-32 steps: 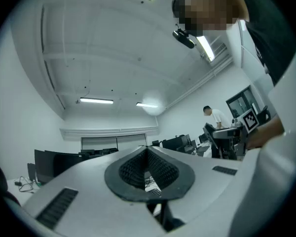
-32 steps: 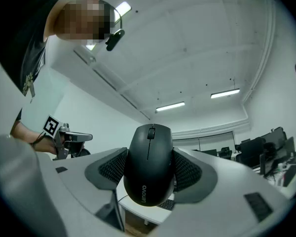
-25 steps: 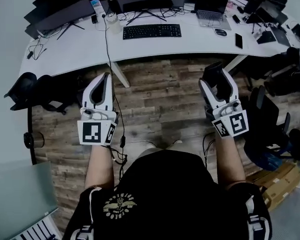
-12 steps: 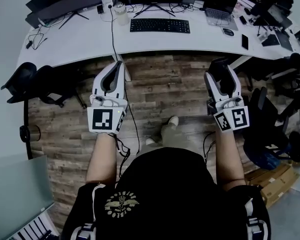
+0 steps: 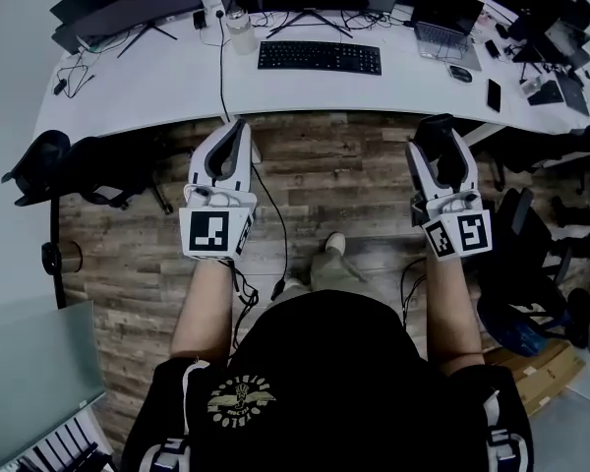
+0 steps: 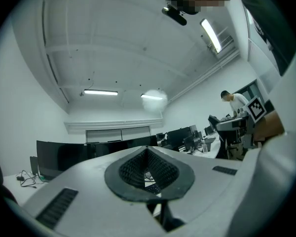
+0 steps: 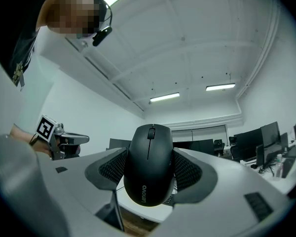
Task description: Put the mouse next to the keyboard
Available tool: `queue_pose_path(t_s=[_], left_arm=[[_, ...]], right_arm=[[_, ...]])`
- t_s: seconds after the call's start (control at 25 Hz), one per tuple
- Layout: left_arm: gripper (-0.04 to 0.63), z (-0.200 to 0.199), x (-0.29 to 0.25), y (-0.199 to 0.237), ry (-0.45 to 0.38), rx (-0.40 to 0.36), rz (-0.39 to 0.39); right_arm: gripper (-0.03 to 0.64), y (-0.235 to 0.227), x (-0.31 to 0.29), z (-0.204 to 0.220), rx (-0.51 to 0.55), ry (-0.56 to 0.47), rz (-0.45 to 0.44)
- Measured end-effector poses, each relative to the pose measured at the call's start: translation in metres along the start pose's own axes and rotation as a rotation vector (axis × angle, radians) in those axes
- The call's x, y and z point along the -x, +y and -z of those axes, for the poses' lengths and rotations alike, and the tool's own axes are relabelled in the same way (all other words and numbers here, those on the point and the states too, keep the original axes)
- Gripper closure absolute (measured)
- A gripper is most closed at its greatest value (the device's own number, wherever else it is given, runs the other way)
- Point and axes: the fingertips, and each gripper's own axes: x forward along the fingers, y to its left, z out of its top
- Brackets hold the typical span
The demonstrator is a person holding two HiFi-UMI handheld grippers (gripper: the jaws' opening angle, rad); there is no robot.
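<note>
Holding the mouse point(image 7: 148, 164) pinched between the right gripper's point(image 5: 440, 134) jaws, out over the floor, short of the worktop's point(image 5: 167, 82) near edge. Left gripper point(image 5: 233, 134) jaws clenched on nothing. Best to carry it level past that edge, set it flat just beside the keyboard point(image 5: 320, 57) near the far edge, then let go.

The black, rounded plastic mouse point(image 7: 148, 152) sits mid-frame in the right gripper view, pinched by its sides in the right gripper point(image 7: 150, 174), scroll wheel uppermost. The flat black keyboard point(image 5: 320, 57) lies on the white tabletop point(image 5: 138, 87), upper centre of the head view, well apart from it.
</note>
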Motion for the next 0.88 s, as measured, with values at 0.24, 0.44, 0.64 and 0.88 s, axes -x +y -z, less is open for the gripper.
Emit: queue_pose_path(t_s=[0.24,0.44,0.64,0.88], left_arm=[[0.595,0.007,-0.039,-0.005,0.011,-0.003,-0.007],[0.595,0.004,-0.069,-0.006,0.009,-0.010,-0.016],[0.595,0.003,-0.095,-0.005,0.005,-0.001,-0.046],[0.595,0.000,-0.117,-0.010,0.011,-0.034,-0.081]], right_arm=[[0.325,-0.031,-0.025,0.005,0.008,0.006,-0.008],[0.325,-0.050,-0.046,0.002,0.012,0.001,-0.021],[0.325,-0.067,-0.067,0.001,0.015,-0.002,-0.052],[0.325,-0.087,-0.089,0.006,0.005,0.000,-0.105]])
